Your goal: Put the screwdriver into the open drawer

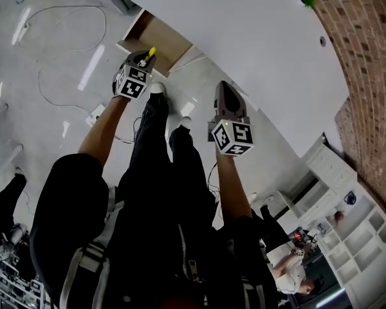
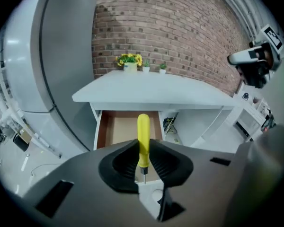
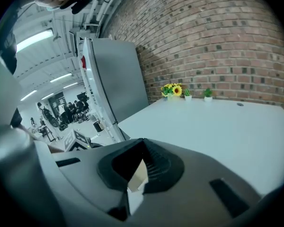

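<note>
A yellow-handled screwdriver (image 2: 143,138) stands upright between the jaws of my left gripper (image 2: 143,144), which is shut on it, metal tip pointing back toward the camera. Straight ahead, the open drawer (image 2: 128,130) with a brown bottom juts out under the white desk (image 2: 151,94). In the head view the left gripper (image 1: 143,59) and the screwdriver (image 1: 151,52) hover close to the drawer's (image 1: 156,38) front edge. My right gripper (image 1: 226,99) is held beside the desk edge, to the right of the drawer. Its jaws (image 3: 143,144) are shut with nothing in them, above the desk top (image 3: 217,126).
Small flower pots (image 2: 129,60) sit at the desk's back by the brick wall (image 2: 180,27). A tall grey cabinet (image 2: 61,56) stands left of the desk. Cables (image 1: 64,76) trail on the floor. White shelving (image 1: 347,217) stands to the right, with people beyond.
</note>
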Demonstrator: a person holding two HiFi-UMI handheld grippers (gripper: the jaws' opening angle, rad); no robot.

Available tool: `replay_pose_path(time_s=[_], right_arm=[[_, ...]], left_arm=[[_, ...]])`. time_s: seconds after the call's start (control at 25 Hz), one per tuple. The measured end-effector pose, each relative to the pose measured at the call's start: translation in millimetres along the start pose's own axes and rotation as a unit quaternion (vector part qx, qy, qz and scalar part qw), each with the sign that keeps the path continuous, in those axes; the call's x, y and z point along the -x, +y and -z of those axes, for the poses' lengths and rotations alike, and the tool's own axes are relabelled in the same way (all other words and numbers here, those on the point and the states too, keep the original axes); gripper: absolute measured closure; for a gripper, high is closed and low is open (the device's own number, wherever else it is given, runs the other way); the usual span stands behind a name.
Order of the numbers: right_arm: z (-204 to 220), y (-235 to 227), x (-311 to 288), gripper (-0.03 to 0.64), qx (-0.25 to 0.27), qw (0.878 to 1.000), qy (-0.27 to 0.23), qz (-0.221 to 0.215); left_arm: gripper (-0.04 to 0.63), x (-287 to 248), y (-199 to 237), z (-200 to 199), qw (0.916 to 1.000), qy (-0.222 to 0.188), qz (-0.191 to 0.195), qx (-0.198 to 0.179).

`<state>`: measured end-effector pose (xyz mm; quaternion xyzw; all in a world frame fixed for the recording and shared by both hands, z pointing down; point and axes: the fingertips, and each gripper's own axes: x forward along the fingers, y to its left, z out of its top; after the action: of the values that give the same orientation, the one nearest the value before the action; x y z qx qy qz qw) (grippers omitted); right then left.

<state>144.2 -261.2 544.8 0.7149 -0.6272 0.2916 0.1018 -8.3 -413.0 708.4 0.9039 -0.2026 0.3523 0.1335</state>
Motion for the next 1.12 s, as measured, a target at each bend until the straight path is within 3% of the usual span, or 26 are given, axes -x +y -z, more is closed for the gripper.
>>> replay_pose_path(time_s=[0.52, 0.88, 1.12], right_arm=[[74, -18, -24, 0.609, -0.066, 0.994, 0.064, 0.058], [99, -28, -28, 0.609, -0.080, 0.990, 0.089, 0.080], [107, -39, -21, 0.609, -0.092, 0.986, 0.107, 0.092]], left_arm=[[0.514, -189, 29, 67, 0.9957, 0.086, 0.027, -0.022], [0.514, -249, 38, 118, 0.9861, 0.165, 0.020, -0.011], [0.512, -269, 44, 126, 0.9808, 0.193, 0.024, -0.002]])
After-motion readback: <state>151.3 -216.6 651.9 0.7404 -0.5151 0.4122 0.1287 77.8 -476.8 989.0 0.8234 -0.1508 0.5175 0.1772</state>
